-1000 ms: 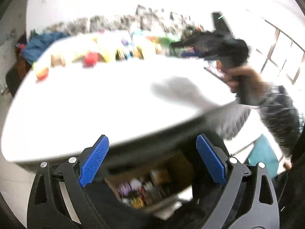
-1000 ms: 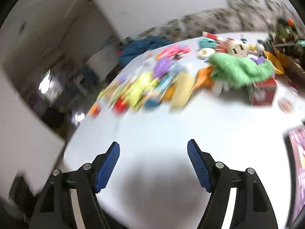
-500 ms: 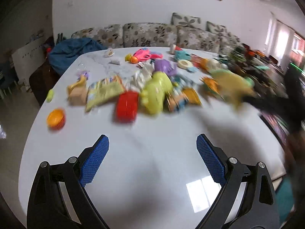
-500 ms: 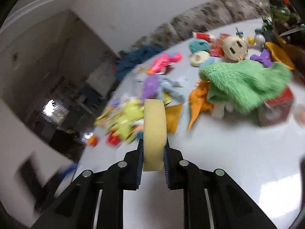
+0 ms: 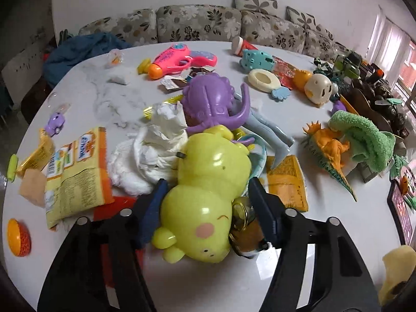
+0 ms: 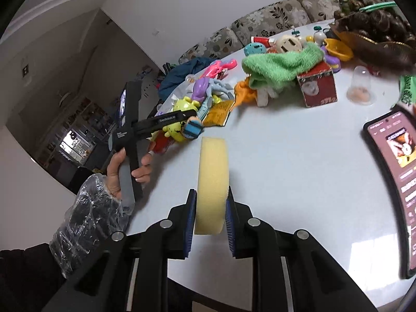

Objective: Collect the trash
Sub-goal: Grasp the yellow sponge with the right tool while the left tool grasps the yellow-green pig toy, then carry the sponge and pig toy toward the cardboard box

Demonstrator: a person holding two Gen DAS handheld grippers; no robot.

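Closing around a yellow-green pig toy [image 5: 205,202], the left gripper [image 5: 205,202] is narrowing; the right gripper [image 6: 210,212] is clamping a sponge [image 6: 213,182]; wrappers [image 5: 75,171] are awaiting collection.

- Yellow sponge [image 6: 212,182]: thick pale foam block, standing on edge, pinched between the right tool's pads above the white counter [image 6: 299,182].
- Crumpled white tissue [image 5: 153,150]: loose wad lying on the counter, touching the yellow-green pig toy's left side.
- Yellow snack wrapper [image 5: 75,169]: opened, flattened, printed side up, left of the tissue.
- Orange packet [image 5: 286,182]: flat on the counter, just right of the pig toy.
- Small torn wrappers [image 5: 174,83]: near the pink toy gun.
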